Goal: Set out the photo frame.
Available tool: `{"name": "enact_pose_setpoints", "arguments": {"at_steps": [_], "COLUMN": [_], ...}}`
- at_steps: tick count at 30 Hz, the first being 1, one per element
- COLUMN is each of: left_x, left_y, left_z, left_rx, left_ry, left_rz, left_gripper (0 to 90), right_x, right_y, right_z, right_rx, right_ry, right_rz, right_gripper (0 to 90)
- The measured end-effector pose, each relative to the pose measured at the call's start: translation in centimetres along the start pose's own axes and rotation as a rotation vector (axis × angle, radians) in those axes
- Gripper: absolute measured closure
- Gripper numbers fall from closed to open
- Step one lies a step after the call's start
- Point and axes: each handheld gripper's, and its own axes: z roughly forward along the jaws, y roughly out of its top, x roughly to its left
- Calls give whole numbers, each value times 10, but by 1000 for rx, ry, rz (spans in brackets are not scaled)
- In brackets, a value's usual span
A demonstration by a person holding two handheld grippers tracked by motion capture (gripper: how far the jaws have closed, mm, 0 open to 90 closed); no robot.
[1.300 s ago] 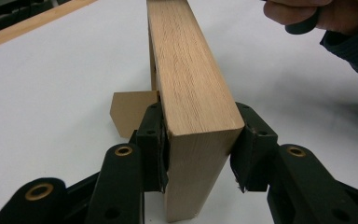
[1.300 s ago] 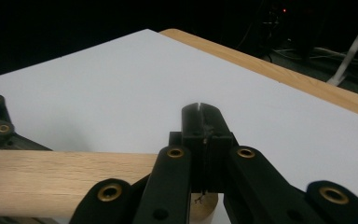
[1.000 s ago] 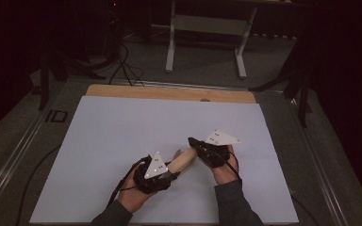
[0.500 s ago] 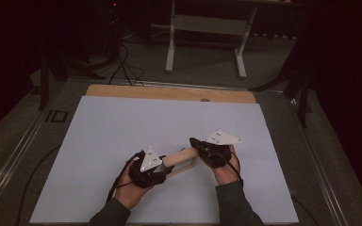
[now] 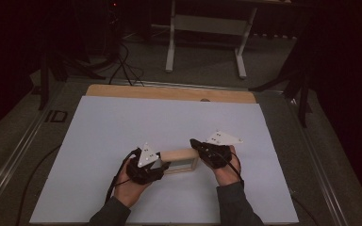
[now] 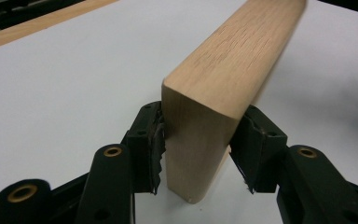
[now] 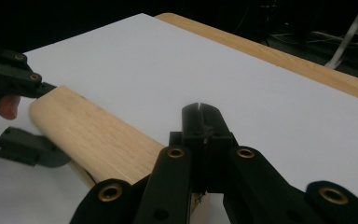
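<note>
A light wooden block (image 5: pixel 180 156) lies across the white sheet between my two hands, with a darker panel on its near side. My left gripper (image 5: pixel 162 165) is shut on the block's left end; in the left gripper view its toothed pads (image 6: pixel 154 140) press both sides of the block (image 6: pixel 223 70). My right gripper (image 5: pixel 197 145) is at the block's right end. Its jaws (image 7: pixel 200 112) are pressed together with nothing visible between them, and the block (image 7: pixel 93 135) runs beside and below them.
A white sheet (image 5: pixel 122 127) covers the table, with a wooden strip (image 5: pixel 169 92) along the far edge. Dark floor, cables (image 5: pixel 122 61) and a white stand (image 5: pixel 207 28) lie beyond it. A metal rail (image 5: pixel 14 155) borders the left side.
The block has turned from a slant to nearly level with the table's front edge. Both hands have shifted a little with it.
</note>
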Motion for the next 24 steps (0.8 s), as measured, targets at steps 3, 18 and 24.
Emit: {"name": "enact_pose_setpoints", "arguments": {"at_steps": [3,18,24], "left_x": [2,2,3], "left_y": [0,0,-1], "left_z": [0,0,0], "left_rx": [-1,-4,-6], "left_ry": [3,3,-3], "left_rz": [-9,-14,-19], "left_gripper": [541,539,539], "right_x": [0,3,1], "right_y": [0,2,4], "right_z": [0,-5,-11], "right_rx": [5,30,-1], "right_ry": [2,11,37], "right_rz": [-1,-18,-18], "right_gripper": [898,873,762]}}
